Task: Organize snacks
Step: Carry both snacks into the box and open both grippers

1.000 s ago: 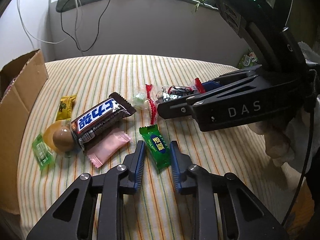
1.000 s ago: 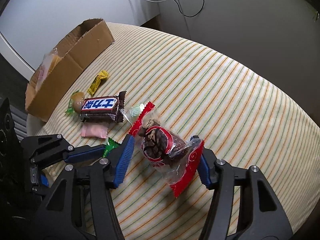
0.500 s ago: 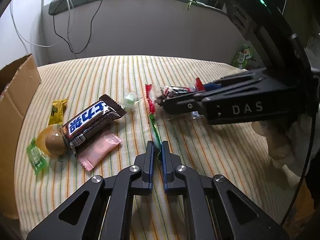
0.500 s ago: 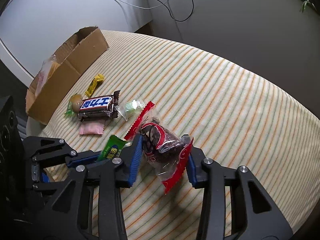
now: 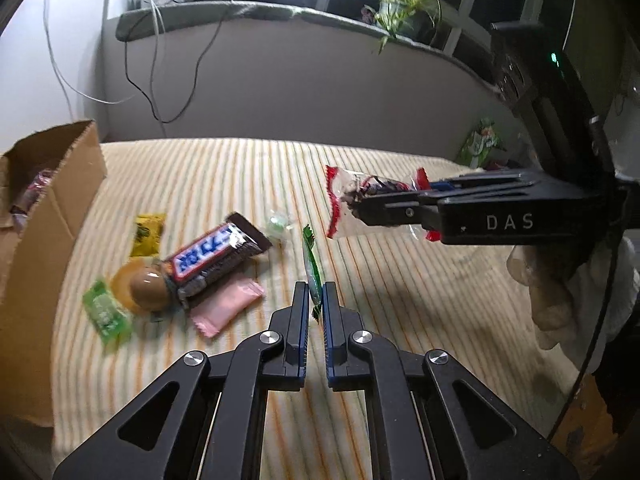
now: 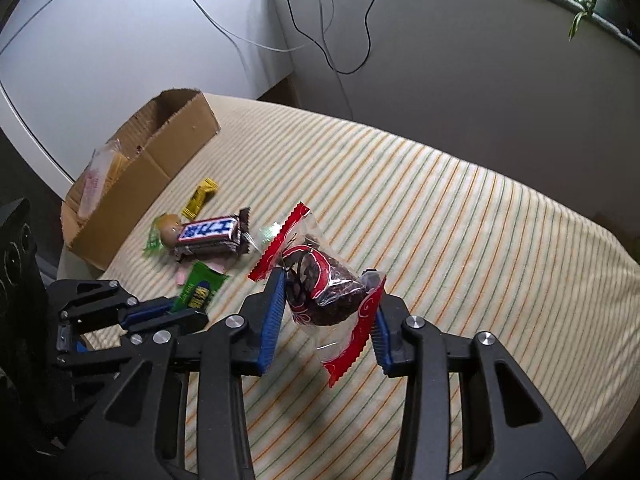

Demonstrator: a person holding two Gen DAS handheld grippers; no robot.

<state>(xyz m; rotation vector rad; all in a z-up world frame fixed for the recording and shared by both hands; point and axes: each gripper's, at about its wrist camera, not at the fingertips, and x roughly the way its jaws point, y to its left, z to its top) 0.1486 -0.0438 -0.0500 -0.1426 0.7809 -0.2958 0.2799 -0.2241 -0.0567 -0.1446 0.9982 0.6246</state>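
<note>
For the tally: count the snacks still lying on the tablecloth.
6, clustered near the box: yellow packet, chocolate bar, clear candy, pink packet, round brown sweet, green packet. Others may be hidden underneath.

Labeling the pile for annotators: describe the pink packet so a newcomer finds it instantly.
Start at the cardboard box on the left edge of the striped tablecloth, then go to the snack cluster beside it. The pink packet lies flat, tucked partly under the near side of the chocolate bar. It alone is plain pink and unprinted.

tablecloth (image 6: 460, 216) striped woven cloth | box (image 6: 160, 160) matt cardboard | wrappers glossy plastic
</note>
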